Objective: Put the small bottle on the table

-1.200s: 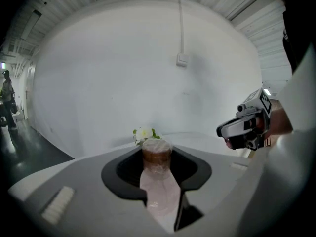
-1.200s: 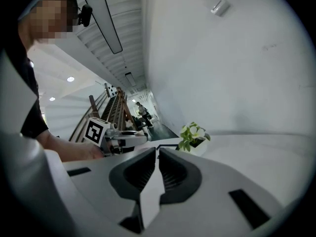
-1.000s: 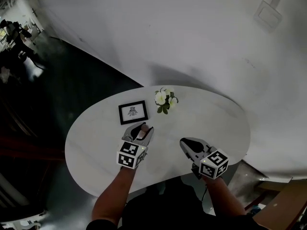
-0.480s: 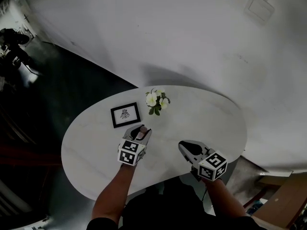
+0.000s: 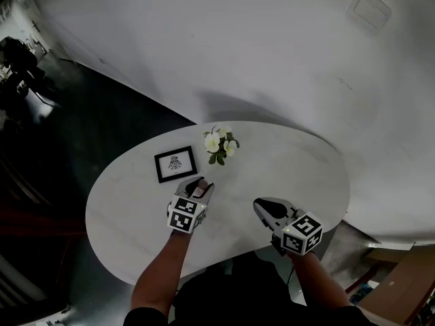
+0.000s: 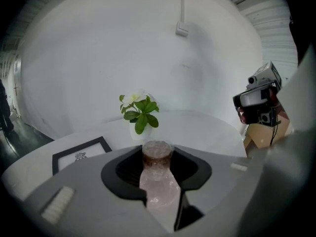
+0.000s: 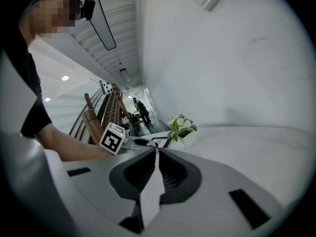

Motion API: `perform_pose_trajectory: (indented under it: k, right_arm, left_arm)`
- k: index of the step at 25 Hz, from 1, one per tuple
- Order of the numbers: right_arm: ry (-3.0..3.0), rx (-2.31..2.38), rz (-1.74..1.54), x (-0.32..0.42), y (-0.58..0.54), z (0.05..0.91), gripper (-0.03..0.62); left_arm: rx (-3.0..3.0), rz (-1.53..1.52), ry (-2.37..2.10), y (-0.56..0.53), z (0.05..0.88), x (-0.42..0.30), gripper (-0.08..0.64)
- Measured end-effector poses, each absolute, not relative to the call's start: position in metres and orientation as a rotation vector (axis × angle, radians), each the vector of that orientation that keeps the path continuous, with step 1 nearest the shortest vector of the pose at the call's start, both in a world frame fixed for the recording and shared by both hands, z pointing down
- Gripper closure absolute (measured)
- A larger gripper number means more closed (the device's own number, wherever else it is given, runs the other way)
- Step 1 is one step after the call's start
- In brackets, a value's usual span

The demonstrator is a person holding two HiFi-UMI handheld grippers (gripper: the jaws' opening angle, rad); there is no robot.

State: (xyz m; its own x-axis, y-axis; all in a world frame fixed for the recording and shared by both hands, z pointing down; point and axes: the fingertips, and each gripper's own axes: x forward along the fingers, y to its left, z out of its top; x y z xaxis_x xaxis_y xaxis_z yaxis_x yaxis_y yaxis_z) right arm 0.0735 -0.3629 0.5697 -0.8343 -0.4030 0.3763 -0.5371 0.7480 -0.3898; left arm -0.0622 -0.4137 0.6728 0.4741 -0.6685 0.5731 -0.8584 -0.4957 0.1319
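The small bottle (image 6: 158,174), pale pink and see-through with a ribbed neck, stands upright between the jaws of my left gripper (image 6: 157,157), which is shut on it. In the head view the left gripper (image 5: 198,187) holds the bottle (image 5: 200,189) low over the white oval table (image 5: 299,161), just in front of the picture frame. Whether the bottle's base touches the tabletop is hidden. My right gripper (image 5: 265,206) hovers over the table's near right part. Its jaws are shut with nothing in them (image 7: 156,154).
A black-framed picture (image 5: 175,164) lies flat on the table left of centre. A small pot of white flowers (image 5: 219,143) stands behind it near the far edge. A curved white wall rises behind the table, and dark floor lies to the left.
My left gripper has sunk toward the tabletop with the bottle still in it. The right gripper has shifted only slightly. The head view has drifted, so the frame and flowers sit further left.
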Motion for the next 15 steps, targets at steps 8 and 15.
perform_pose_trajectory:
  k: [8,15]
  right_arm:
    - [-2.681,0.724,0.723,0.076,-0.364,0.572,0.58]
    - [-2.691,0.716,0.712,0.077,-0.361,0.566,0.58]
  left_arm:
    - [2.358,0.717,-1.273,-0.414,0.678,-0.058,0.398]
    - [2.402,0.643,-1.315,-0.417,0.654,-0.056,0.388]
